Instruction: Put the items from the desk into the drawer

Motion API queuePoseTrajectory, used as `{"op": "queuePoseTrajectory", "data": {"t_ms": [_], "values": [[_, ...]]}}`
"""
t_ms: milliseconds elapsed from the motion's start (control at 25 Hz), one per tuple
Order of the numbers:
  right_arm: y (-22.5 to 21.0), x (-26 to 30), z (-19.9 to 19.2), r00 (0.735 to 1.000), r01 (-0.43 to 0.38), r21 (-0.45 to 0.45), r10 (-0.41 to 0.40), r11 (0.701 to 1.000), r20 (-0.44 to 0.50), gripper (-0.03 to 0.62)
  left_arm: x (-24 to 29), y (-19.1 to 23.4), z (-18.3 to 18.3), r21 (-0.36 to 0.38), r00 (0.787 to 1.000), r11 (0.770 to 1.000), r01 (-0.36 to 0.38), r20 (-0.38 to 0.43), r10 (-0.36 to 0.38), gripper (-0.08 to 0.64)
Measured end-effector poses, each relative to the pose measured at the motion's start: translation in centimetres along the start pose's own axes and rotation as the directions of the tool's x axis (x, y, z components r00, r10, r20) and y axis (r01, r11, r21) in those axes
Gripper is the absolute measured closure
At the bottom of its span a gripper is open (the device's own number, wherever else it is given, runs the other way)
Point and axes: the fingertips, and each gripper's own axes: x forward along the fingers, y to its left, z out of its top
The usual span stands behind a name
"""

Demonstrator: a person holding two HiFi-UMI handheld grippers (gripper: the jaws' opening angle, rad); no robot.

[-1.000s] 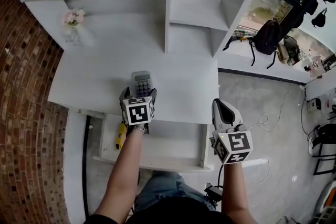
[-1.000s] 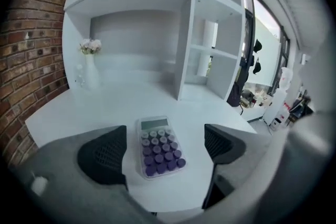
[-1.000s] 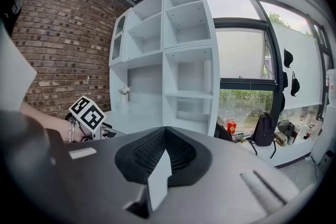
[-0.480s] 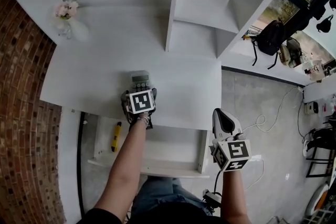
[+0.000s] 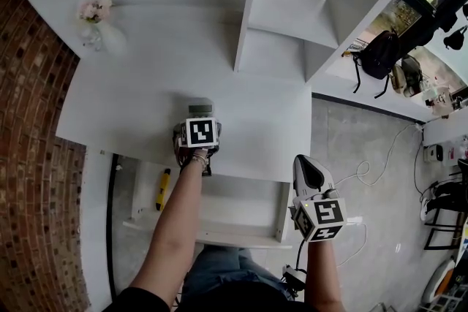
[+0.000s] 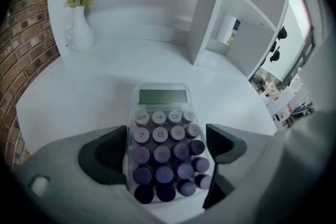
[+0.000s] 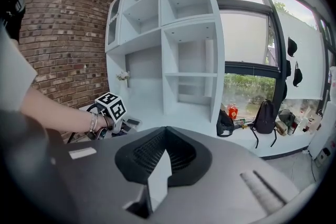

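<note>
**Calculator sits between the open left tongs**

The calculator (image 6: 160,131) lies flat on the white worktop (image 5: 131,106), near its front edge, with its display facing away from the person. The left tongs (image 6: 167,145) reach down over it with one jaw on each side. The jaws have just been closing and the right pad is not yet touching it, so the calculator is not gripped. Below the front edge, the drawer (image 5: 241,204) stands pulled out. A yellow item (image 5: 162,188) lies at its left end, apparently inside it. The right tongs (image 7: 165,152) are closed and empty, and are held beside the drawer's right corner. A vase of flowers (image 6: 79,23) stands at the far left of the worktop.
</note>
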Motion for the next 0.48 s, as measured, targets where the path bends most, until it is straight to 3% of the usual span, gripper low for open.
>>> {"op": "queuePoseTrajectory", "data": {"t_ms": [280, 480], "values": [[0.0, -0.7, 0.1, 1.0, 0.004, 0.005, -0.004, 1.0, 0.008, 0.581, -1.2, -0.1, -2.0, 0.07, 0.999, 0.997, 0.022, -0.032, -0.019, 0.08], [0.6, -1.3, 0.0, 1.0, -0.008, 0.01, 0.008, 1.0, 0.013, 0.581, -2.5, -2.0, -3.4, 0.096, 0.994, 0.99, 0.106, -0.008, -0.106, 0.08]]}}
